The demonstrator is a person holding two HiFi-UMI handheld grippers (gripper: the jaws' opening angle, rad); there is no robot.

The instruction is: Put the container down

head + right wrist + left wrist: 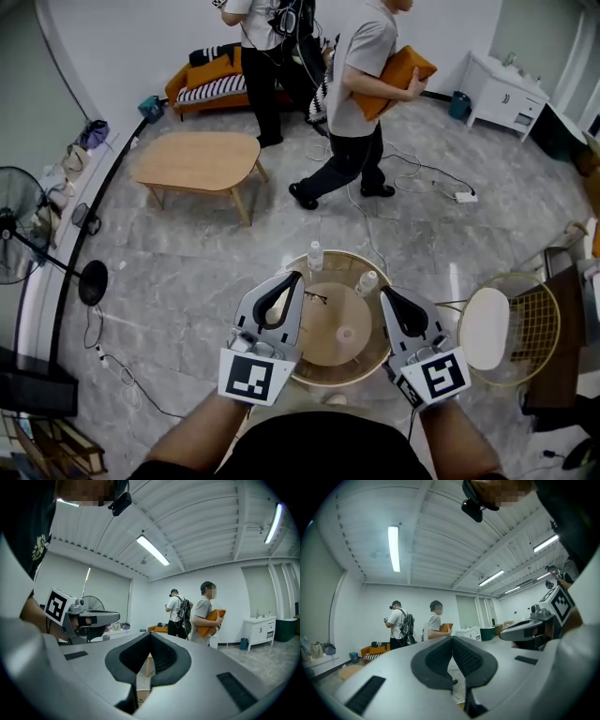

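Observation:
In the head view a small pale container [346,335] stands near the middle of a round wooden table [323,375]. Two clear bottles [316,255] [367,281] stand at the table's far rim, and a pair of glasses [316,298] lies between them. My left gripper [298,276] hovers over the table's left side and my right gripper [383,292] over its right side. Both are shut with nothing between the pads. In the left gripper view the jaws [452,640] meet tip to tip. The right gripper view shows the same [150,634]. Both point up at the room.
A white-seated wire chair [497,328] stands right of the table. Two people [361,103] stand beyond it, one carrying an orange cushion [398,80]. A wooden coffee table [197,161], an orange sofa [211,80], a floor fan [19,234] and floor cables [422,173] lie further off.

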